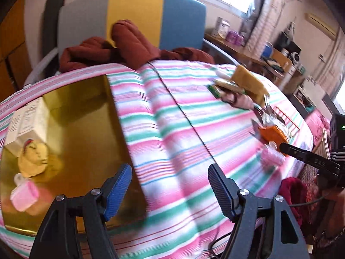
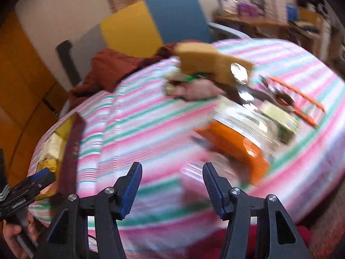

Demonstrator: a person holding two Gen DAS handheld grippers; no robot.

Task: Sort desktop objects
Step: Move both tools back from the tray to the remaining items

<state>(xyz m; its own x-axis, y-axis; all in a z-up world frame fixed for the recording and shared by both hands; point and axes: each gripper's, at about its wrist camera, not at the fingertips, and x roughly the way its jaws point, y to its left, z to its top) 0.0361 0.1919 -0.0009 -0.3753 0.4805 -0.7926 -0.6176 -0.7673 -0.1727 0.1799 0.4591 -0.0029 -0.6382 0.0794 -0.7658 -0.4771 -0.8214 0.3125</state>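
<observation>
A gold box [image 1: 86, 133] lies open on the striped cloth at the left; in it are a white carton [image 1: 28, 123], a yellow doll-face item [image 1: 34, 157] and a small pink container [image 1: 24, 196]. My left gripper [image 1: 170, 190] is open and empty, at the box's right edge. My right gripper [image 2: 172, 190] is open and empty, just short of a blurred pink container [image 2: 194, 179], which also shows in the left wrist view [image 1: 270, 157]. An orange box [image 2: 235, 146] lies just beyond it. A yellow sponge [image 2: 204, 62] lies farther back.
The pile at the right also holds a green packet [image 2: 280, 120], an orange strip [image 2: 301, 101] and metal tools [image 2: 243, 86]. A multicoloured chair [image 1: 133, 23] with dark red clothing [image 1: 129, 45] stands behind the table. A cluttered wooden desk [image 1: 248, 51] stands at the far right.
</observation>
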